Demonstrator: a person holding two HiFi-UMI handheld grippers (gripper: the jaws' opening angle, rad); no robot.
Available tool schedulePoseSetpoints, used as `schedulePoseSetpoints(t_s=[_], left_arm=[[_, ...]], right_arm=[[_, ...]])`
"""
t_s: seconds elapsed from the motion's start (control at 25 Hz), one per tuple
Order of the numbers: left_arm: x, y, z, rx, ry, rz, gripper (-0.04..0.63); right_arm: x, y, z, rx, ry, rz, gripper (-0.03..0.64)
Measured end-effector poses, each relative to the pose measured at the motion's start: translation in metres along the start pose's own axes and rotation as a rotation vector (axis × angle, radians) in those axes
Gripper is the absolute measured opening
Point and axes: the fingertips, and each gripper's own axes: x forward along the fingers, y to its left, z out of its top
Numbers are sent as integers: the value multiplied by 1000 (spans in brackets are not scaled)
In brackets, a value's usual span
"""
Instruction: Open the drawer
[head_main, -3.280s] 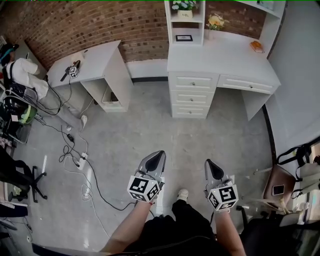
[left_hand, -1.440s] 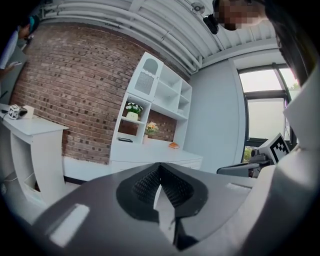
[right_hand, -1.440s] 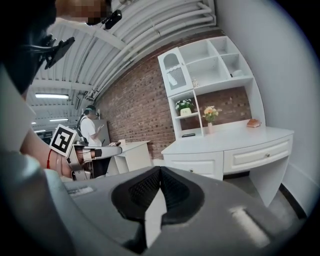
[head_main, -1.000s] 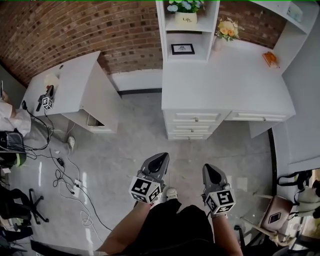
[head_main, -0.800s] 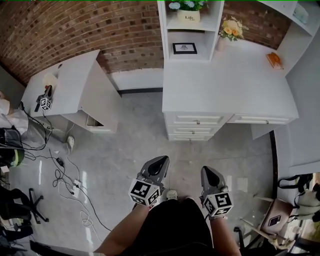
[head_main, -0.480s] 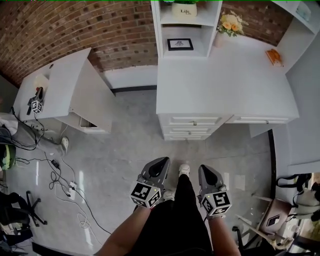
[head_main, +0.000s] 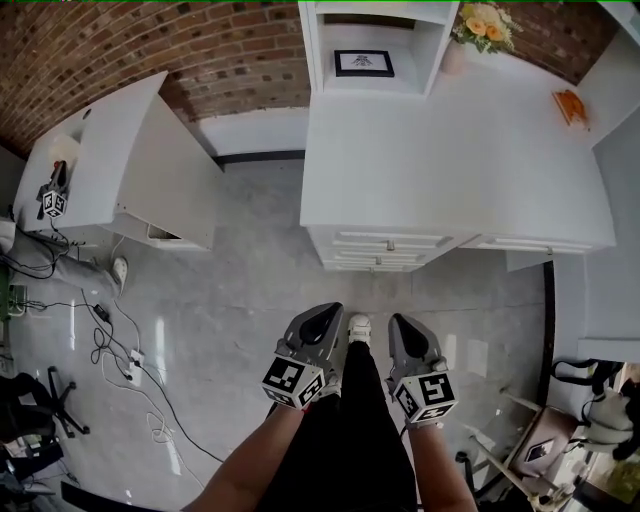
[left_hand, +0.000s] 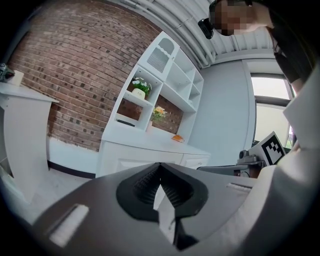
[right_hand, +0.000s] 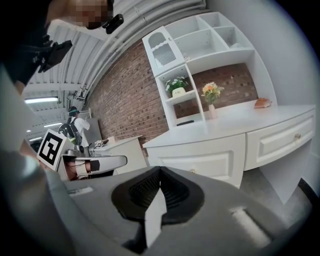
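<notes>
White wooden desk (head_main: 450, 150) being brought nearer | white panelled drawer (head_main: 388, 241) being left closed, unreached | left gripper (head_main: 321, 320), right gripper (head_main: 404, 331): fingers (left_hand: 142, 186) being held pressed together, empty.

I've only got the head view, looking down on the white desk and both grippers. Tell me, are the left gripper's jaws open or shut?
Observer: The left gripper has its jaws together, with nothing between them.
Operator: And the right one?
Observer: The right gripper is shut too, and empty.
Operator: From above I barely see the drawer fronts. Is any drawer pulled out?
Observer: The right gripper view shows the wide drawer under the desktop closed, its front flush, with a small round knob on it.
</notes>
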Motion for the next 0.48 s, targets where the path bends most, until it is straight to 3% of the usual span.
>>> schedulePoseSetpoints(t_s=[0.48], left_arm=[[69, 18, -46, -25, 74, 3, 3]], right_arm=[[64, -54, -28, 23, 48, 6, 0]])
